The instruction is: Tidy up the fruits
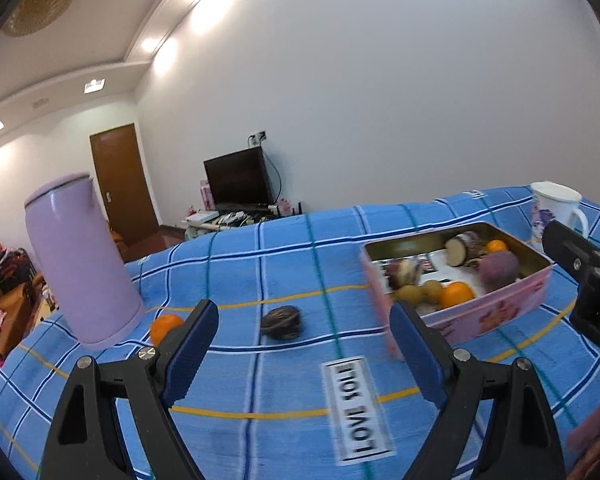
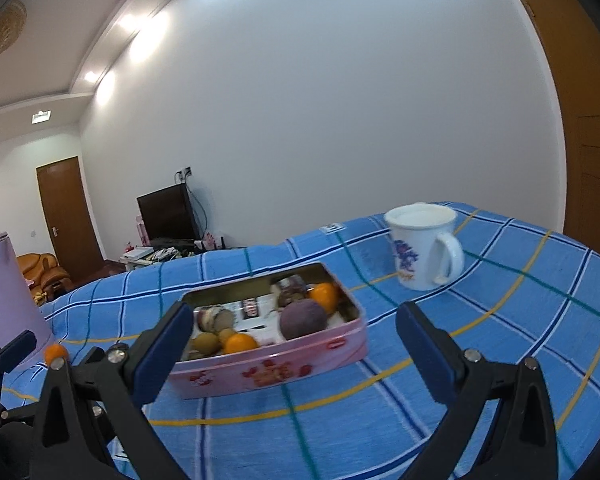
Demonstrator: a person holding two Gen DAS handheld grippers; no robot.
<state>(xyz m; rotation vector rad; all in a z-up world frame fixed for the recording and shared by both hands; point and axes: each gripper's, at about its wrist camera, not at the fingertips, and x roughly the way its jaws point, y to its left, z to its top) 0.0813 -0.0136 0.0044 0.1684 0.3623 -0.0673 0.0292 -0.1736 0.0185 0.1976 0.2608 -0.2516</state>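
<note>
Nearest the camera in the left wrist view, the left gripper [image 1: 304,356] stands wide open with nothing between its blue pads; only checked cloth and a printed label [image 1: 358,408] show in the gap. Just beyond, near the centre of the frame, a dark wrinkled fruit [image 1: 281,322] lies loose on the blue tablecloth [image 1: 260,256], and a small orange [image 1: 165,326] sits at centre left, partly hidden by the left finger, just beside the base of the lilac kettle [image 1: 78,260]. These two are probably what is left to collect, which would explain why the open jaws face them.

In the right wrist view the right gripper [image 2: 292,356] is also spread wide and empty, its left finger overlapping the near corner of the pink tin [image 2: 272,372] in the lower middle. The tin sits open-topped in easy reach of both hands and already holds several fruits, among them a purple fruit [image 2: 303,319] and an orange one [image 2: 240,343]. Further off, at upper right, a white mug [image 2: 424,248] stands well apart from the tin. A dark television [image 2: 168,216] sits against the far wall.
</note>
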